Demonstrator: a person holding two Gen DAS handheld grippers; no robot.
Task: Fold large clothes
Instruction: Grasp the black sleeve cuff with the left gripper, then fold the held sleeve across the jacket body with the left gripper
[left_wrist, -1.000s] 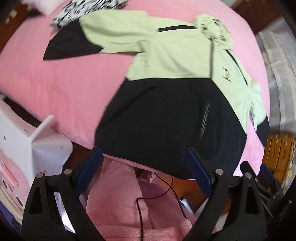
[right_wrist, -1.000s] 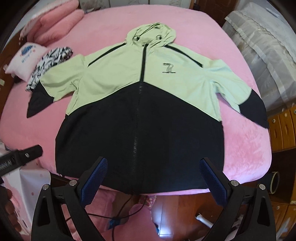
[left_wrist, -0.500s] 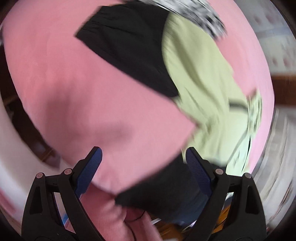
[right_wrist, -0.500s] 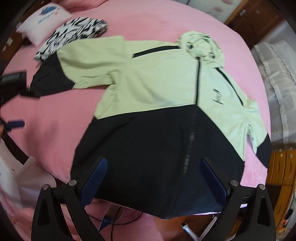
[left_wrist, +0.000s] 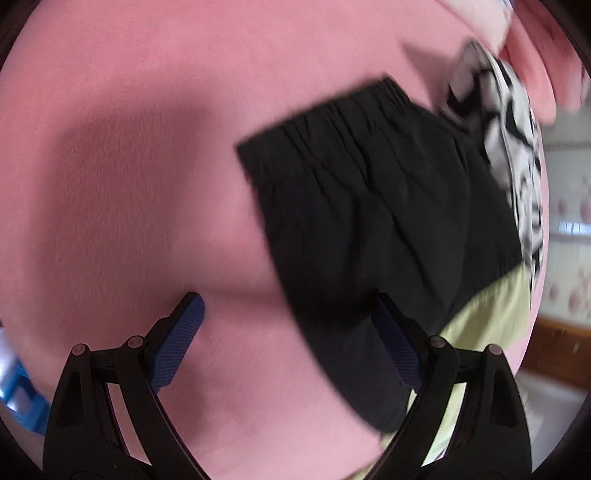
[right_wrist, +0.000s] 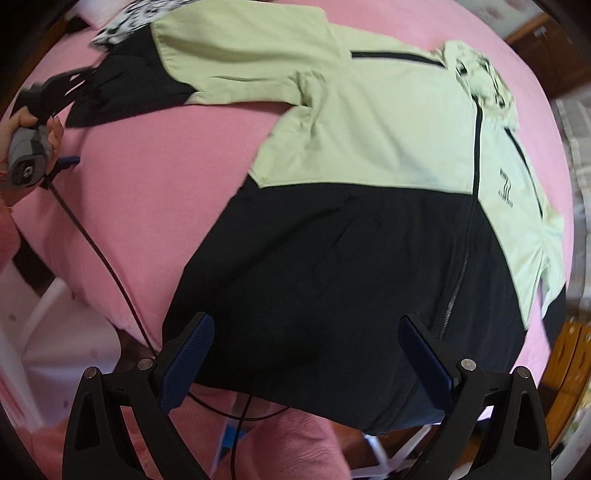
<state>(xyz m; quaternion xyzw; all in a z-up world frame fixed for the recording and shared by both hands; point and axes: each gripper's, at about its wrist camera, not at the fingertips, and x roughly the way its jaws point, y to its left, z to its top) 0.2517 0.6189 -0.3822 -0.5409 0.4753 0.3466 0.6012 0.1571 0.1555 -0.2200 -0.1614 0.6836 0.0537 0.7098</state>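
Black cuff (left_wrist: 369, 206) fills left gripper (left_wrist: 288, 336) view — right gripper (right_wrist: 308, 354) sees whole jacket (right_wrist: 369, 184); both spread.

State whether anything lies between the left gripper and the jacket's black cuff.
Nothing visible does. The left gripper is open above the pink bedcover, the black cuff just beyond its fingers.

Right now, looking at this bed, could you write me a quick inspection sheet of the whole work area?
Surface: pink bed cover, jacket spread on it.
Job's things: green-and-black hooded jacket, flat, zipped, unfolded; black sleeve cuff.
Clutter: black-and-white patterned cloth beside the cuff.
Grippers: left gripper open over the cuff; right gripper open over the hem; neither is gripping.
Cables: black cable from the left tool across the bed edge.
Surroundings: wooden furniture, white furniture.
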